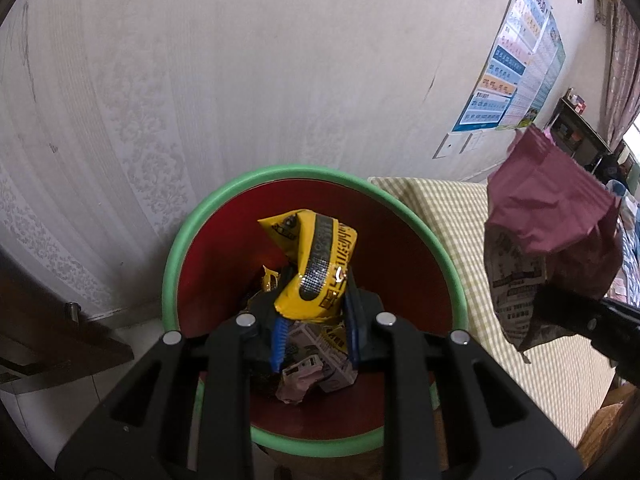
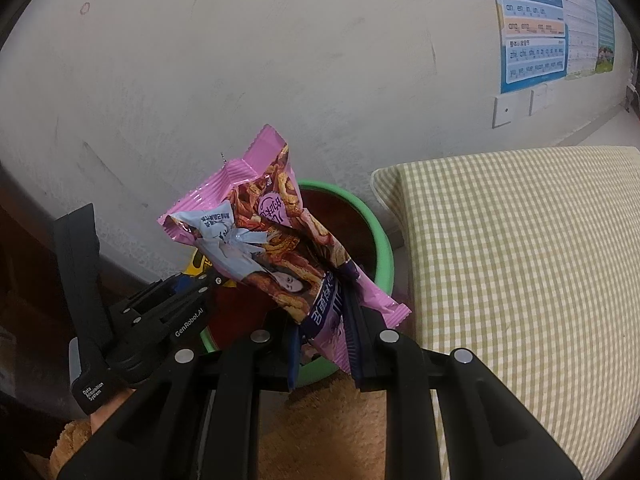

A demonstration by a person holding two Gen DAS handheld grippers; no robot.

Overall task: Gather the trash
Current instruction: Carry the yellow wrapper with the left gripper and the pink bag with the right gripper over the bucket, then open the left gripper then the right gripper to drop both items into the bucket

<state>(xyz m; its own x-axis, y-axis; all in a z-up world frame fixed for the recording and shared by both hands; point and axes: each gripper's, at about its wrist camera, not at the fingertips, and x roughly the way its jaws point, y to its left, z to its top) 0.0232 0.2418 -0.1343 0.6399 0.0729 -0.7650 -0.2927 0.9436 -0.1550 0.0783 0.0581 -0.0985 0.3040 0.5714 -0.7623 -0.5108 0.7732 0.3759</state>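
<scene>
Black finger frames of the left gripper fill the bottom of the left wrist view, their blue pads pinched on the lower end of a crumpled yellow wrapper. That wrapper stands up between the pads directly over the open mouth of a round bin with a green rim and a dark red inside. Down in the bin lies more trash: a crushed pale pink packet with print on it, and a scrap of yellow-and-black wrapping further in, partly hidden by the gripper.

From the right wrist view, the right gripper clamps the lower end of a pink snack bag, its narrow-set fingers gripping the foil from both sides. The bag sticks up and leans left, held above the near right side of the bin's rim, not yet inside it. In the left wrist view the same bag shows its dull purple-red back off to the right, over the bedding rather than the bin.

Just right of the bin lies a cushion or mattress in a green-and-white check cover. Behind stands a pale patterned wall carrying a coloured chart poster and a white switch plate. Dark wooden furniture sits at the left edge.
</scene>
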